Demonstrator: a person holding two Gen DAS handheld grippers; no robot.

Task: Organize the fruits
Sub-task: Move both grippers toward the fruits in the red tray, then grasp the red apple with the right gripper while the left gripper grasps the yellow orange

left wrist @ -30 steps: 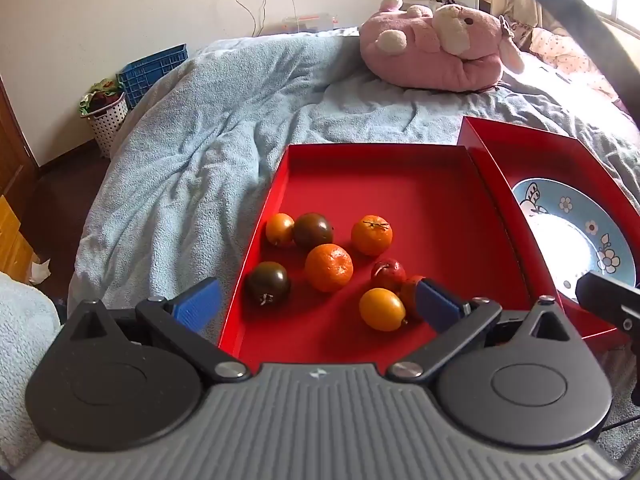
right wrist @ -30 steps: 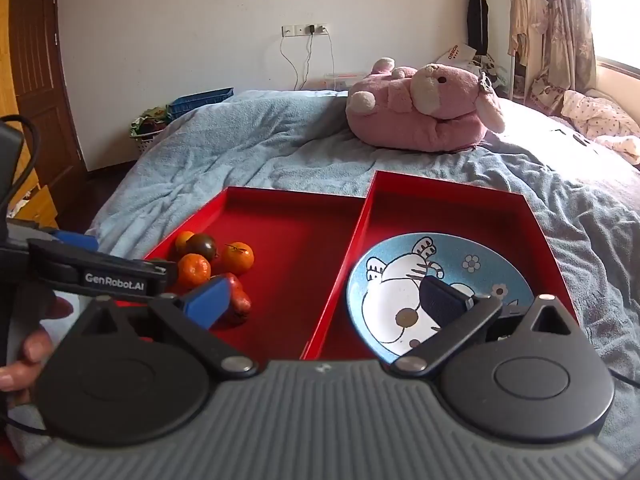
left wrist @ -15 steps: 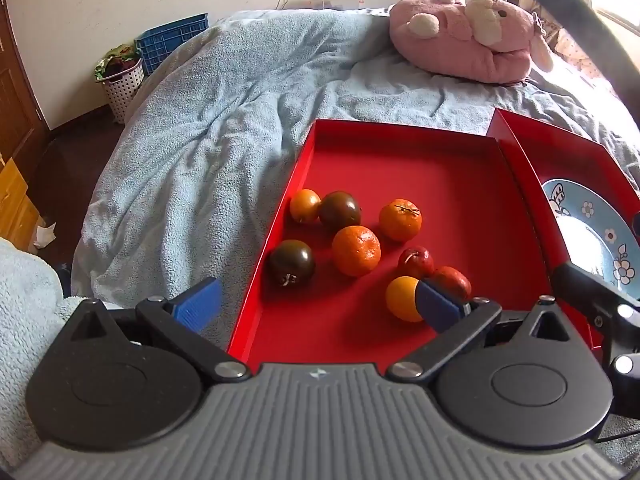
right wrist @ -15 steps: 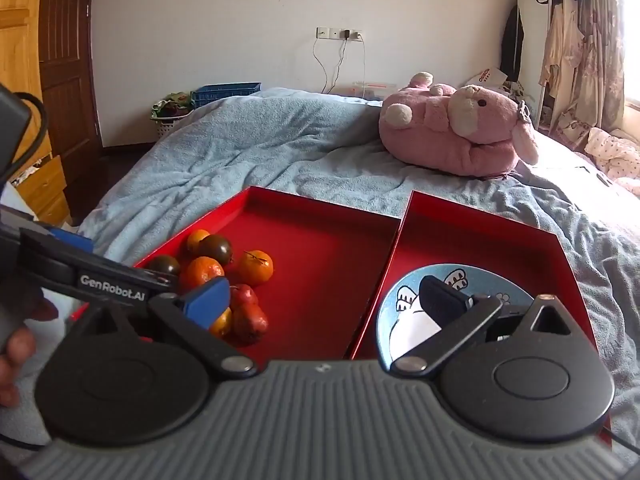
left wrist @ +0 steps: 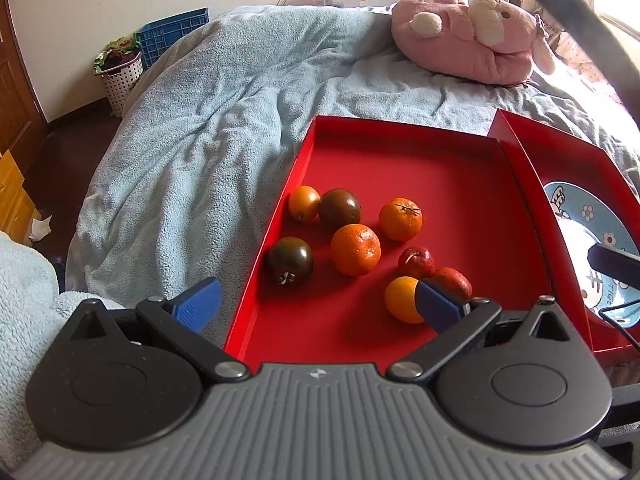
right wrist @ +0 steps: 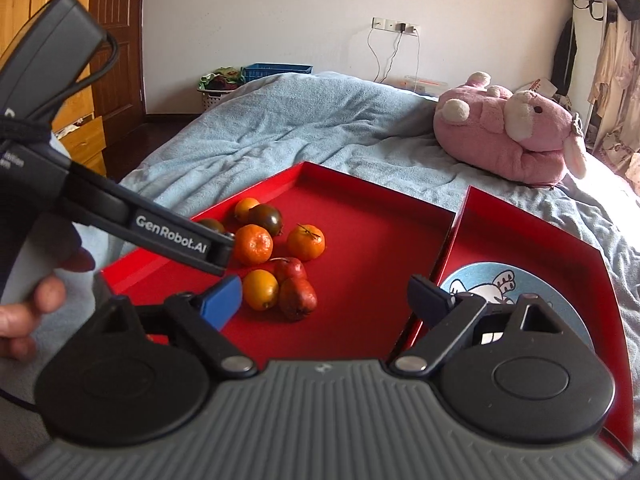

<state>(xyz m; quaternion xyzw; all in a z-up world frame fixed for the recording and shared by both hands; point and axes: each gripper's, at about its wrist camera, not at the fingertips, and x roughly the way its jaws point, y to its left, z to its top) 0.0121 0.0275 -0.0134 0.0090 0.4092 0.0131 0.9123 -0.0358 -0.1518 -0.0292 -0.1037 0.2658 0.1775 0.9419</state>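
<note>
Several fruits lie in the left red tray (left wrist: 460, 160): two tangerines (left wrist: 355, 249), two dark tomatoes (left wrist: 290, 260), small orange fruits (left wrist: 401, 299) and two red fruits (left wrist: 416, 261). My left gripper (left wrist: 316, 303) hangs open over the tray's near edge, nothing between its fingers. In the right wrist view the same fruits (right wrist: 256, 245) sit in the tray (right wrist: 372, 240). My right gripper (right wrist: 326, 298) hovers over the tray's near side, jaws closing but still wide, with no fruit between the pads. A blue cartoon plate (right wrist: 560, 300) lies in the right red tray (right wrist: 520, 224).
Both trays rest on a blue blanket (left wrist: 224, 120) on a bed. A pink plush toy (left wrist: 468, 48) lies behind them. A hand (right wrist: 36, 300) holds the left gripper's body at the left of the right wrist view. A basket and a blue crate (left wrist: 172, 38) stand by the wall.
The right gripper has swung left from over the plate toward the fruit tray, and its jaws have narrowed a little. The left gripper has barely moved.
</note>
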